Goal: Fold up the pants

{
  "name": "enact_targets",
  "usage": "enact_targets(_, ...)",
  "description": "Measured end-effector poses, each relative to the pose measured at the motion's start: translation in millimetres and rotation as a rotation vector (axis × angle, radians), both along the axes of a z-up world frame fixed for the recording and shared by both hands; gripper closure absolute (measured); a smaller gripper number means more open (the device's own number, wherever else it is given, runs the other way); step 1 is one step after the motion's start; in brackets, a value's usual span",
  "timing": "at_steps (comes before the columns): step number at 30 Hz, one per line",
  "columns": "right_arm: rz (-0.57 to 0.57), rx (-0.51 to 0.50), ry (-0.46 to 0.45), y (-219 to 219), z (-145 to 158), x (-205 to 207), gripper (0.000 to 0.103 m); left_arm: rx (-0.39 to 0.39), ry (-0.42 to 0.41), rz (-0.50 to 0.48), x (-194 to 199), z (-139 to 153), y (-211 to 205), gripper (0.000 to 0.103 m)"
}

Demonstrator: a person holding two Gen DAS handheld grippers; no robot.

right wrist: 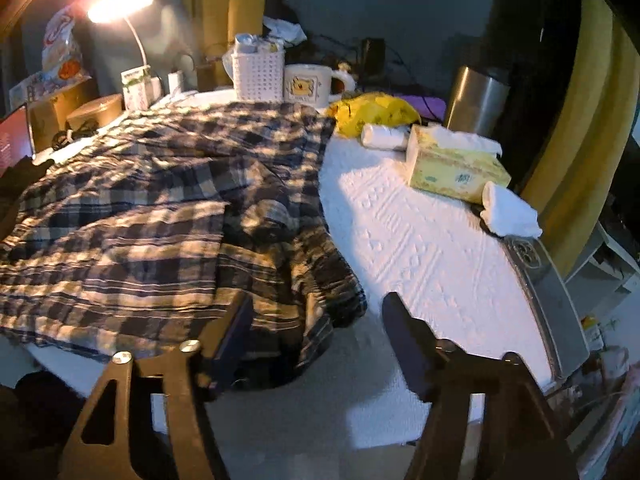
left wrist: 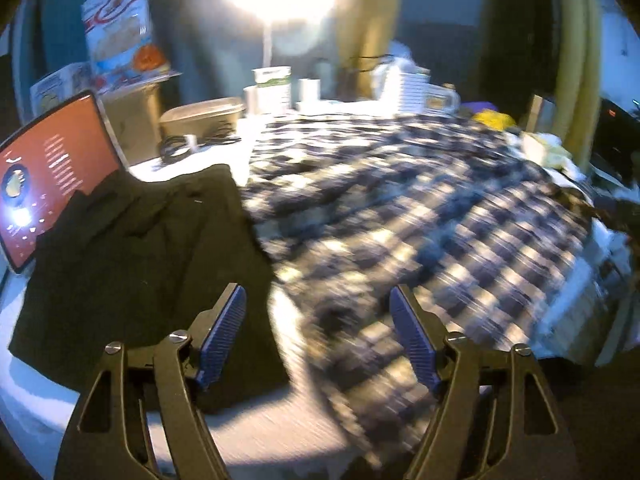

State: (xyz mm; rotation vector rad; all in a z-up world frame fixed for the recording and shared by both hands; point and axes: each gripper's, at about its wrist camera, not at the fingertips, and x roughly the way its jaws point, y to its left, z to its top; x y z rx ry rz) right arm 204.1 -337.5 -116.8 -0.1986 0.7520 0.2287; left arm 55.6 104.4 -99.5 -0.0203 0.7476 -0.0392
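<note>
The plaid blue-and-cream pants (right wrist: pixel 160 208) lie spread and rumpled over the white table (right wrist: pixel 432 240), one corner hanging over the front edge. They also show, motion-blurred, in the left wrist view (left wrist: pixel 420 208). My left gripper (left wrist: pixel 318 300) is open and empty, above the table's front edge between the plaid pants and a folded black garment (left wrist: pixel 152 248). My right gripper (right wrist: pixel 318 306) is open and empty, just in front of the pants' hanging right corner.
A tablet with a red screen (left wrist: pixel 44 176) stands at the left. A lit desk lamp (right wrist: pixel 120 0), white basket (right wrist: pixel 258 76), mug (right wrist: pixel 310 84), yellow bag (right wrist: pixel 372 112), tissue box (right wrist: pixel 452 164), steel can (right wrist: pixel 476 100) and rolled white cloth (right wrist: pixel 508 210) crowd the back and right.
</note>
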Motion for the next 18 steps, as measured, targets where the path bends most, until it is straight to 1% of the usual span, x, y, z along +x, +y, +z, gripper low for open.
enact_targets(1, 0.002, 0.002, -0.006, 0, 2, -3, 0.031, -0.024, 0.001, -0.030, -7, -3, -5, 0.025)
enact_targets(3, 0.003, 0.009, -0.017, -1, 6, -9, 0.031, -0.066, 0.012, -0.059, -17, -10, -13, 0.024)
enact_targets(4, 0.003, 0.013, -0.021, -2, 8, -12, 0.031, -0.074, 0.021, -0.069, -22, -14, -17, 0.024)
enact_targets(7, -0.002, 0.021, -0.026, -5, 10, -20, 0.031, -0.052, 0.044, -0.110, -34, -25, -30, 0.024)
enact_targets(10, -0.004, 0.028, -0.027, -5, 10, -24, 0.031, -0.030, 0.011, -0.142, -46, -24, -41, 0.024)
enact_targets(12, 0.001, 0.032, -0.028, -3, 10, -27, 0.031, 0.012, -0.007, -0.161, -50, -23, -50, 0.024)
enact_targets(13, 0.005, 0.033, -0.029, -1, 11, -29, 0.031, 0.045, -0.010, -0.168, -50, -25, -54, 0.024)
enact_targets(14, 0.010, 0.036, -0.030, 1, 11, -30, 0.031, 0.091, -0.005, -0.178, -50, -29, -59, 0.024)
enact_targets(18, 0.021, 0.040, -0.032, 4, 12, -32, 0.031, 0.184, 0.031, -0.205, -52, -41, -67, 0.024)
